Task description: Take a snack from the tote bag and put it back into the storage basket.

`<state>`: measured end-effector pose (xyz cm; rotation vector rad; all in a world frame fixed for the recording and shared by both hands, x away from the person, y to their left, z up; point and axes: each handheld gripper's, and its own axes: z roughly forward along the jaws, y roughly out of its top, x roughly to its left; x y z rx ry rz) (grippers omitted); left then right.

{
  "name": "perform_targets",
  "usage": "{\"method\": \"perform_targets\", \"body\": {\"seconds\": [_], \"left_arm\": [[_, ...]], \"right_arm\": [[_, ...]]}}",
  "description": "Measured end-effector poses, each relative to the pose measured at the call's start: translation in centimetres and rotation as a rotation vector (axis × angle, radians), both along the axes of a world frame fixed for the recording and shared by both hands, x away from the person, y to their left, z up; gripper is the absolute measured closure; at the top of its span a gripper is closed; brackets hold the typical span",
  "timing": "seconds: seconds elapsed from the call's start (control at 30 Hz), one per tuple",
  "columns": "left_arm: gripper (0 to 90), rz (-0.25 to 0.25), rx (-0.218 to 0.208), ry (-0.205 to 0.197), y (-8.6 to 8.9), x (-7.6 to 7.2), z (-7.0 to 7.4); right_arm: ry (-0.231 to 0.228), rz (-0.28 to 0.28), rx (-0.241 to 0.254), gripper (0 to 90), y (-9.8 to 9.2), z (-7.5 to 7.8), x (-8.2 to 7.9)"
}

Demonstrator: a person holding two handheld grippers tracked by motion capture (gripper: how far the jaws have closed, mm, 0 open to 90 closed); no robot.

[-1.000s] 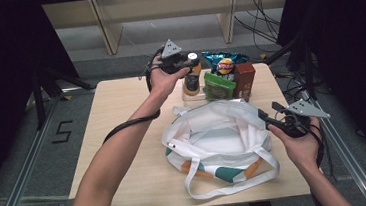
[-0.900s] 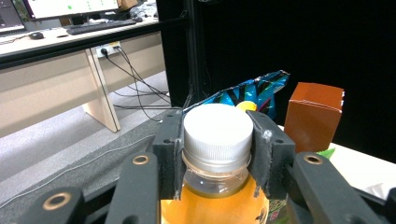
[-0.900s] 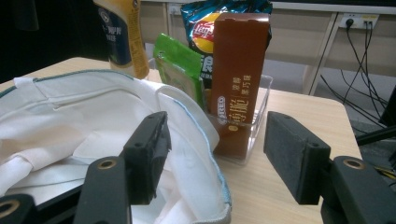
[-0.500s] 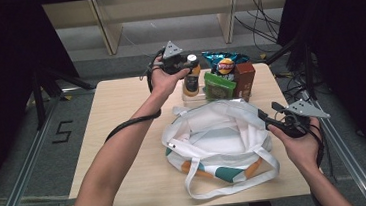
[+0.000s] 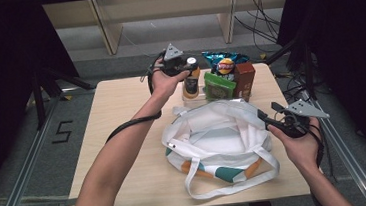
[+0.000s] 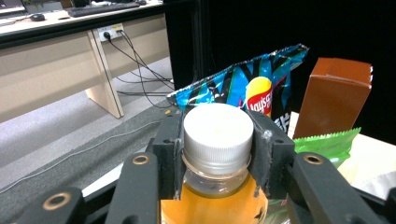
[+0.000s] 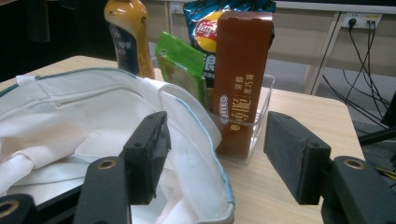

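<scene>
Gripping bottle (image 6: 218, 140) cap — left claw (image 6: 217, 154); right claw (image 7: 219, 158) spread astride bag (image 5: 214, 140) rim — box (image 7: 243, 70) beyond.

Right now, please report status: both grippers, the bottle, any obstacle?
Left gripper shut on bottle neck, at the tray. Right gripper open astride bag rim. Bag mouth open, nothing blocking.

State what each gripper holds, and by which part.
Left gripper clamps the orange bottle at its white cap. Right gripper holds nothing; its open jaws straddle the bag's rim.
</scene>
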<state>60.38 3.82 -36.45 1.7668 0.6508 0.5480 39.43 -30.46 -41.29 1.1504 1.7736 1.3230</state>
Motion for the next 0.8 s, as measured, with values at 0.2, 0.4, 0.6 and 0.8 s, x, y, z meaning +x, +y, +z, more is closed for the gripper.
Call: {"method": "perform_targets", "body": {"seconds": [0.2,0.4,0.6,0.8], "left_arm": [[58.6,0.004,0.006,0.020,0.1,0.0,-0.5],[58.6,0.006,0.016,0.039,0.2,0.0,-1.2],[58.6,0.009,0.029,0.065,0.2,-0.1,-2.1],[58.6,0.006,0.034,0.083,0.1,-0.2,-2.8]], "right_arm": [[-0.006,-0.017,-0.001,40.5,0.1,0.0,-0.1],[0.019,-0.004,0.002,40.6,0.3,-0.1,-0.2],[0.017,-0.006,-0.009,40.5,0.3,-0.1,-0.2],[0.020,-0.003,0.000,40.6,0.3,-0.1,-0.1]]}}
